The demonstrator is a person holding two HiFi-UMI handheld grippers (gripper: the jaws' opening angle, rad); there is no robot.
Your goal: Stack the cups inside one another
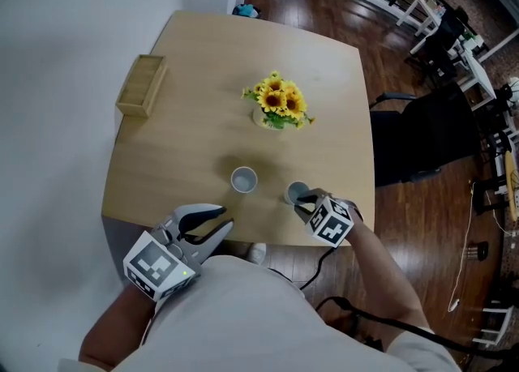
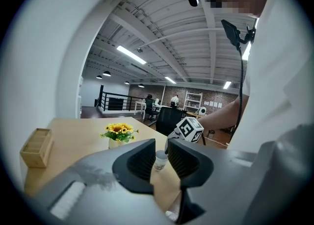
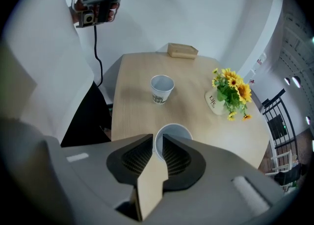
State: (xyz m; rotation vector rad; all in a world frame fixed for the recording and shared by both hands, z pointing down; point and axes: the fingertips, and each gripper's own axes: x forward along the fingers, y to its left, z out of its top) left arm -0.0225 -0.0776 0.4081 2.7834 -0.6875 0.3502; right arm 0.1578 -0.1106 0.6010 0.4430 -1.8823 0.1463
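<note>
Right gripper (image 3: pixel 158 144) points steeply down at the table (image 1: pixel 203 70). Jaws are slightly apart, straddling the near wall of a white paper cup (image 3: pixel 177 133): one jaw outside, one inside the rim. Pads don't seem to press it. The cup stands upright.

Second paper cup (image 3: pixel 162 89) is upright, well beyond the jaws and apart from the first.

Left gripper (image 2: pixel 161 156) is near the table edge, jaws apart, nothing between them; the second cup shows beyond the gap.

Sunflower vase (image 1: pixel 277 104) and wooden box (image 1: pixel 142 84) sit farther back.
</note>
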